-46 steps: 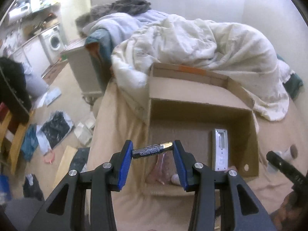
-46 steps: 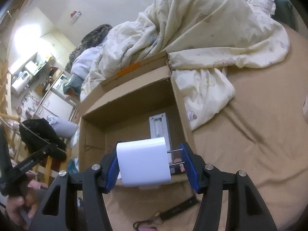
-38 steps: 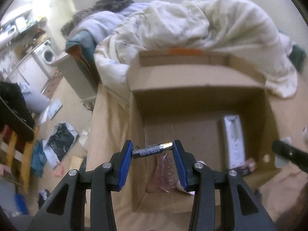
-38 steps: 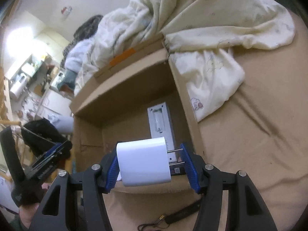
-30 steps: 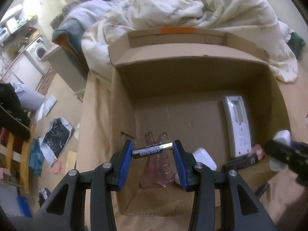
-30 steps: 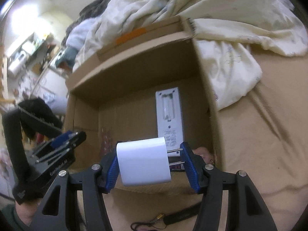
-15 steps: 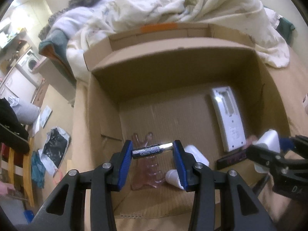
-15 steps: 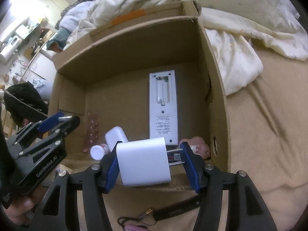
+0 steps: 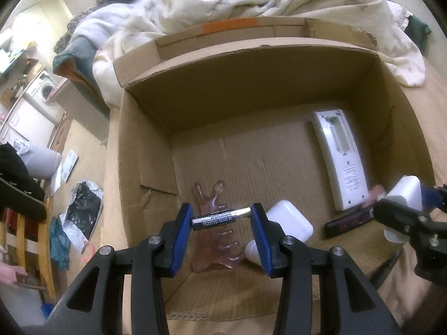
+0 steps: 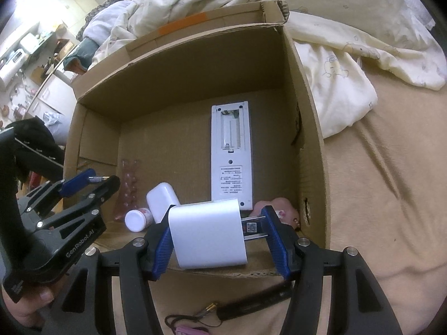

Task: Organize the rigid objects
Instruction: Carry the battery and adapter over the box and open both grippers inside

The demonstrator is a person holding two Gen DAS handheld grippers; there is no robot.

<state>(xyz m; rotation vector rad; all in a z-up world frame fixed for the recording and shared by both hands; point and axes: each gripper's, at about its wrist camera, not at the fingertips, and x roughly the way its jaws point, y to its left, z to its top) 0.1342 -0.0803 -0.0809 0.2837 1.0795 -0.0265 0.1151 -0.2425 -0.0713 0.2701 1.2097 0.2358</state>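
A: Blue pads first. What do the left gripper (image 9: 222,220)'s fingers (image 9: 181,230) hold?

B: They are closed end to end on a dark cylindrical battery with a gold cap (image 9: 220,218), low in the centre of the left view, hanging over the near left part of the open brown cardboard box (image 9: 251,83).

A: And the right gripper (image 10: 218,233)?

B: Its fingers are clamped, fairly wide apart, on a white cube-shaped wall charger (image 10: 208,233), one pad against its two metal prongs, just above the box's near wall, lower centre of the right view.

A: What lies beneath?

B: On the box floor: a pink translucent plastic claw clip (image 9: 215,237), a white rounded case (image 9: 290,223), a small white bottle (image 10: 138,220) and a white remote control with its battery bay open (image 10: 230,153). The box sits on a tan-sheeted bed (image 10: 377,195).

A: So which step?

B: Probably the drop-off. Next, each gripper would need lowering over bare cardboard, then opening.
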